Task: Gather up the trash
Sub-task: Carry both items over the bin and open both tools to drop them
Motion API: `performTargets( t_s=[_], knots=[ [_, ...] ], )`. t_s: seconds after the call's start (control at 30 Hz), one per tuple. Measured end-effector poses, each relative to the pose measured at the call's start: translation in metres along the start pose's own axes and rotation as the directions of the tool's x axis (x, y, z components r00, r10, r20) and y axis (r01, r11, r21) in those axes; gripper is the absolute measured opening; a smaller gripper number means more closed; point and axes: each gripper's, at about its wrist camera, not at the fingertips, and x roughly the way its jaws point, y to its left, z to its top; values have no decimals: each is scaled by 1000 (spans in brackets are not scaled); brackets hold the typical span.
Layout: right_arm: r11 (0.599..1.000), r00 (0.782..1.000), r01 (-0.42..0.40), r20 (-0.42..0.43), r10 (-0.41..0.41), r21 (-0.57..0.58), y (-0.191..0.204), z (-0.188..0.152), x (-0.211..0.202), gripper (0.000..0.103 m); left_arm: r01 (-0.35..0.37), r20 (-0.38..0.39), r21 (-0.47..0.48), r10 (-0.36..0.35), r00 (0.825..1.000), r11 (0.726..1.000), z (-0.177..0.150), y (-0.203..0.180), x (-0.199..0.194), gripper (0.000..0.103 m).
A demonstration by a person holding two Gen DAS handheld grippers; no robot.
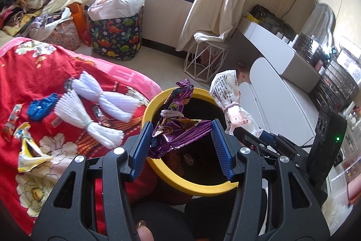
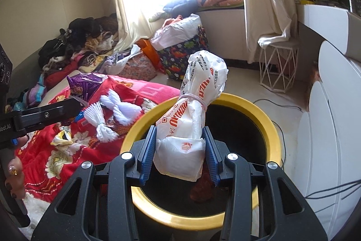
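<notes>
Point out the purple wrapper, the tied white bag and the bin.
purple wrapper (image 1: 180,128): left wrist view, crinkled middle between the pads.
white bag (image 2: 180,150): right wrist view, lower bulge between the pads.
bin (image 2: 246,103): right wrist view, far yellow rim.

Both views are taken from fisheye cameras mounted behind the jaws, angled downward and held close above the yellow-rimmed bin (image 1: 196,190). The left wrist view is aimed across the bin toward the window wall – bed (image 1: 45,73) at its left. The right wrist view faces likewise. Shared are the bin (image 2: 268,119), bed (image 2: 126,92), dinosaur-print bag (image 1: 117,37) and window.
</notes>
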Motion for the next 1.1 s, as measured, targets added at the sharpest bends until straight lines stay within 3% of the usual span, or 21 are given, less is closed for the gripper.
performTargets(
  t_s=[0.43, 0.47, 0.5, 0.53, 0.57, 0.6, 0.7, 1.1],
  knots=[
    [999, 999, 27, -29, -27, 29, -17, -12, 2, 42, 24, -32, 29, -23, 999, 999, 10, -16, 39, 46],
    [999, 999, 31, -35, -30, 34, -19, -12, 3, 48, 33, -30, 26, -32, 999, 999, 12, -17, 42, 49],
    [998, 999, 38, -40, -36, 43, -21, -12, 4, 62, 42, -31, 20, -41, 999, 999, 13, -18, 45, 61],
    [997, 998, 50, -38, -48, 50, -23, -12, 4, 69, 44, -30, 14, -44, 999, 999, 14, -18, 47, 77],
    [995, 997, 72, -29, -70, 68, -26, -13, 2, 77, 42, -23, 8, -41, 999, 999, 15, -17, 48, 82],
    [994, 997, 75, -26, -73, 80, -29, -13, 2, 78, 36, -18, 5, -35, 999, 999, 15, -18, 48, 86],
    [990, 995, 100, -30, -97, 101, -34, -14, 1, 81, 23, -11, -2, -23, 1000, 1000, 15, -17, 46, 92],
    [992, 997, 82, -1, -82, 92, -18, -6, -4, 84, -72, 41, -47, 74, 996, 996, 6, 12, 10, 92]
  ],
)
